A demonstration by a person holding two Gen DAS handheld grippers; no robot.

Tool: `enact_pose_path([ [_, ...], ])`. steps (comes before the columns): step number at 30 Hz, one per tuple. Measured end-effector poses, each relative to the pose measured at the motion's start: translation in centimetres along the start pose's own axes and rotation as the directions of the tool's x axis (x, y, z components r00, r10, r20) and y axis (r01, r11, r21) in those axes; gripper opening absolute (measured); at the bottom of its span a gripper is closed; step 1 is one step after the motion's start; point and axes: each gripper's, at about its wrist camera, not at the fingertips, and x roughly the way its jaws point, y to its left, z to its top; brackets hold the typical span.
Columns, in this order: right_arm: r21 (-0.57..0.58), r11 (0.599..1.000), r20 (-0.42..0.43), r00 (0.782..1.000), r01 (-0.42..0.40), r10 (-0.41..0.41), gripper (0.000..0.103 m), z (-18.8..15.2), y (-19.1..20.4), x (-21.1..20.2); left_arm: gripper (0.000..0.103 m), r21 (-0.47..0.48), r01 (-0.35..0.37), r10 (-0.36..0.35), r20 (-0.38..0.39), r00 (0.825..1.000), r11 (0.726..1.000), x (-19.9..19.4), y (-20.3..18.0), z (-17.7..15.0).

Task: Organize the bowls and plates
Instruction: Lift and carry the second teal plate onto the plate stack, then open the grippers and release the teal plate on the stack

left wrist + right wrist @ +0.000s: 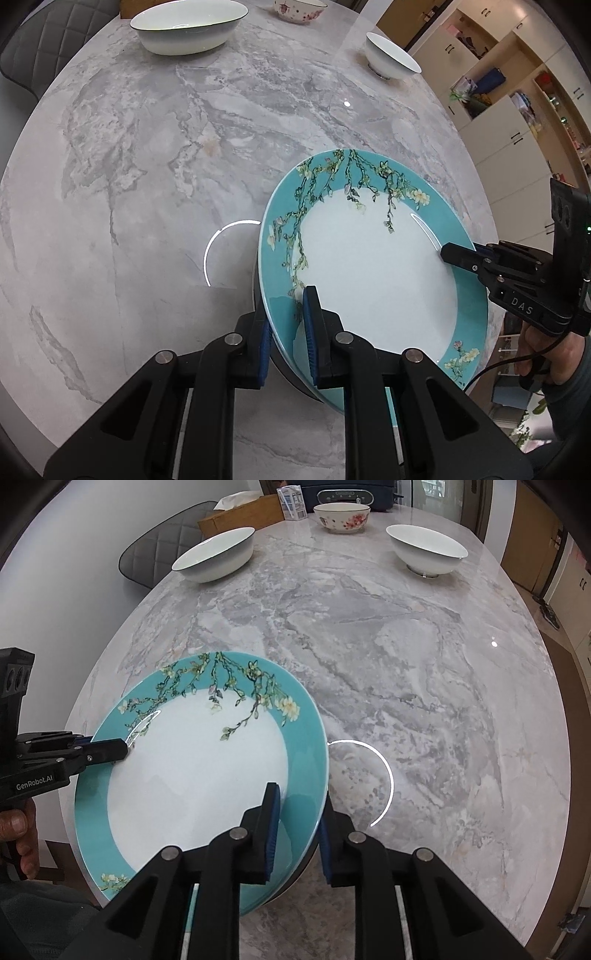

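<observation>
A teal-rimmed plate (373,269) with a flowering-branch pattern is held over the near edge of the marble table (166,166). My left gripper (286,325) is shut on its left rim. My right gripper (295,827) is shut on its right rim; it also shows in the left wrist view (458,254). The plate (199,775) fills the lower left of the right wrist view, with the left gripper (107,751) at its far rim. A wide white bowl (184,26), a small white bowl (391,55) and a flowered bowl (299,9) stand at the far end.
A grey padded chair (162,550) stands at the table's left side. A wooden tissue box (240,515), a small carton (291,502) and a dark appliance (347,494) sit beyond the bowls. Cabinets and open shelves (517,103) line the right.
</observation>
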Motion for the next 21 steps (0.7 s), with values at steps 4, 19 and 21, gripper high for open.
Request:
enact_pose_path([
  [4, -0.025, 0.999, 0.003, 1.000, 0.021, -0.021, 0.023, -0.5, 0.3, 0.3, 0.014, 0.010, -0.012, 0.011, 0.002, 1.000, 1.000, 0.5, 0.0, 0.0],
  [19, -0.126, 0.984, 0.007, 0.992, 0.124, -0.124, 0.039, -0.6, 1.8, 0.8, 0.020, 0.028, -0.057, 0.058, -0.036, 0.998, 0.998, 1.6, -0.2, 0.2],
  [21, -0.126, 0.981, 0.017, 0.990, 0.144, -0.143, 0.059, -0.6, 1.9, 0.5, 0.030, 0.020, -0.057, 0.058, -0.033, 0.998, 0.998, 1.4, 0.0, 0.3],
])
